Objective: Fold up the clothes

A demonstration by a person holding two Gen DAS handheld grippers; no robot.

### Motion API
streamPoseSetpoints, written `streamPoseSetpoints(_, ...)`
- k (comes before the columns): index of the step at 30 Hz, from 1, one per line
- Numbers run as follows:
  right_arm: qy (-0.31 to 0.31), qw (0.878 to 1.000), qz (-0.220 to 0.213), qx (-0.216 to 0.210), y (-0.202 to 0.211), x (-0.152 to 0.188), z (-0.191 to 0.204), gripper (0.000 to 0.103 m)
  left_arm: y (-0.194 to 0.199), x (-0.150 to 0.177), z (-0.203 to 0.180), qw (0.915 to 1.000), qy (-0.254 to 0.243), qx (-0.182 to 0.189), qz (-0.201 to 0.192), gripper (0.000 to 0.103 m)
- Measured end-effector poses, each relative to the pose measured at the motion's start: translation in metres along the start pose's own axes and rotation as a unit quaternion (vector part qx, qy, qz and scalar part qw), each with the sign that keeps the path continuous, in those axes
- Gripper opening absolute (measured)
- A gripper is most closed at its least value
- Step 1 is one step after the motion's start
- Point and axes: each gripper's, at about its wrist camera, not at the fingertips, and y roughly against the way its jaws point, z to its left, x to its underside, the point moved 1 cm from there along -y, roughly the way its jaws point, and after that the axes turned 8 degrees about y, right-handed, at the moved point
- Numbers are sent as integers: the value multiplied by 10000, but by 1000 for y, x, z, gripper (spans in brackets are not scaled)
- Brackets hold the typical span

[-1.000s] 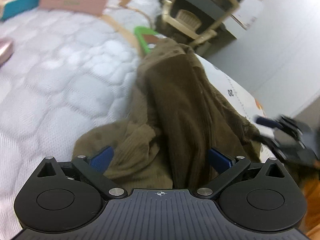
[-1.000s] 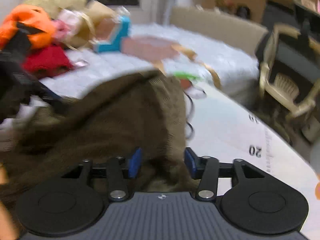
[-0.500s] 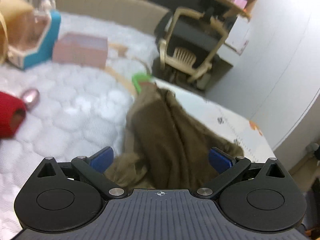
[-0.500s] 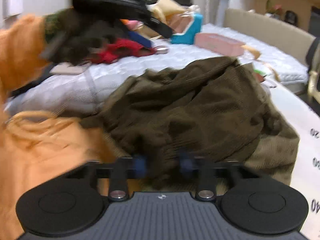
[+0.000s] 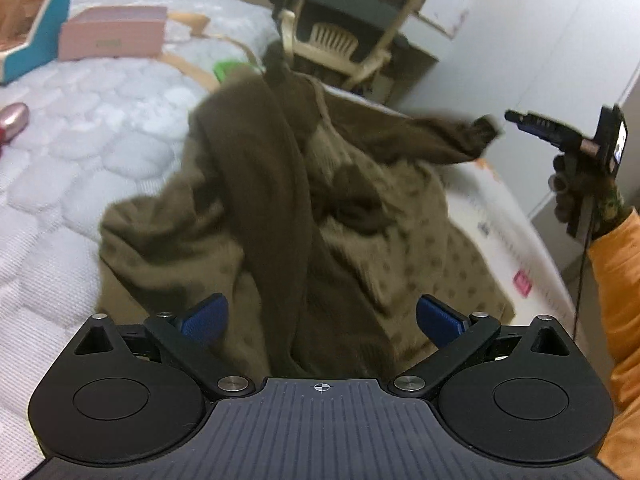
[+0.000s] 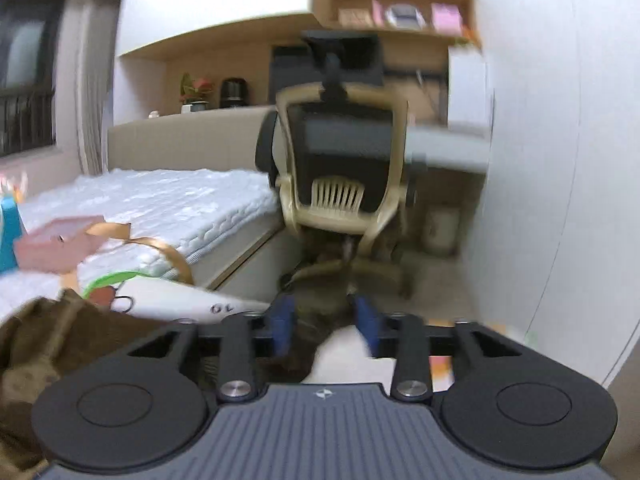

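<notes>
On the white quilted bed lies the brown garment, crumpled, its long axis running away from the left gripper toward the chair; one sleeve stretches out to the right, its cuff just short of the right gripper, though blur hides whether they touch. Half a second ago that sleeve was not drawn out and the right gripper was low over the heap; now it is up, facing the chair, with the garment at its lower left. The left gripper's blue pads stand wide apart, holding nothing, with the near edge of the garment lying between them. The right gripper has its pads partly closed; dark cloth seems to sit between them, but blur keeps me from telling if it is gripped. Beyond the garment lie a pink box and a green hanger.
</notes>
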Motion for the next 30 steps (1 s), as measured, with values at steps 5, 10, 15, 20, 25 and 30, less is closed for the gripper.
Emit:
streamPoseSetpoints(5,309,9985,301,-347,-1,34,20,55,-24,6,-13,9978,-503,-403,163,58)
streamPoseSetpoints(10,521,9945,298,-863,-9,29,57,63,-30,-5,-30,9826,-1573,-982,-108,8)
streamPoseSetpoints(15,700,9872,319,-1399,-7,10,96,70,3,-69,4,9609,-1823,-1758,-1122,7)
streamPoseSetpoints(20,1025,9770,561,-1785,-31,-6,149,73,30,-127,86,9386,-1139,-2662,-1877,7)
streamPoseSetpoints(25,1074,9648,988,-2187,-77,-17,200,74,47,-168,170,9185,-216,-3269,-2214,9)
streamPoseSetpoints(30,-206,9353,1917,-2966,-147,-19,230,77,41,-173,196,9333,284,-2989,-1971,27)
